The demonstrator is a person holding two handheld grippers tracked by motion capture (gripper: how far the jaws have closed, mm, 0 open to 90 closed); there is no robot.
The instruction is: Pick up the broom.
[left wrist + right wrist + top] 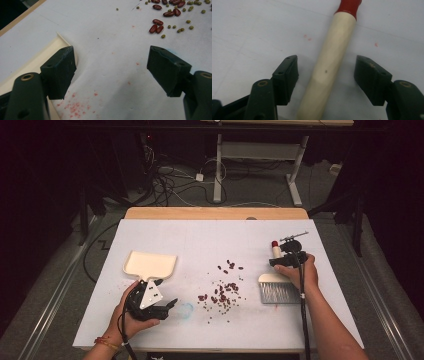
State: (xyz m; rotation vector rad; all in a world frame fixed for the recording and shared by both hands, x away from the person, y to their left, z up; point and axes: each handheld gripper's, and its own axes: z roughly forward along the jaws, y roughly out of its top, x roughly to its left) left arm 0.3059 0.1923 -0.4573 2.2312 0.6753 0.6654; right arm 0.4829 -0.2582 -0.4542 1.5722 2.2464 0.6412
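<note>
A cream dustpan (150,265) lies on the white sheet at the left; its edge (37,57) runs beside one jaw of my left gripper. My left gripper (170,306) (110,53) rests low on the sheet just in front of the pan, open, with bare sheet between its jaws. Red and small green beans (222,292) (160,25) are scattered mid-table. At the right lies a brush with grey bristles (277,292) and a pale wooden handle (332,57) tipped in red (274,244). My right gripper (289,261) (325,62) straddles that handle, open, pads clear of the wood.
The white sheet (200,240) covers a wooden table whose far edge (215,213) shows bare. Faint red stains (75,107) and a blue smudge (186,309) mark the sheet. Beyond the table, cables (165,180) and a white desk frame (260,150) stand on the floor.
</note>
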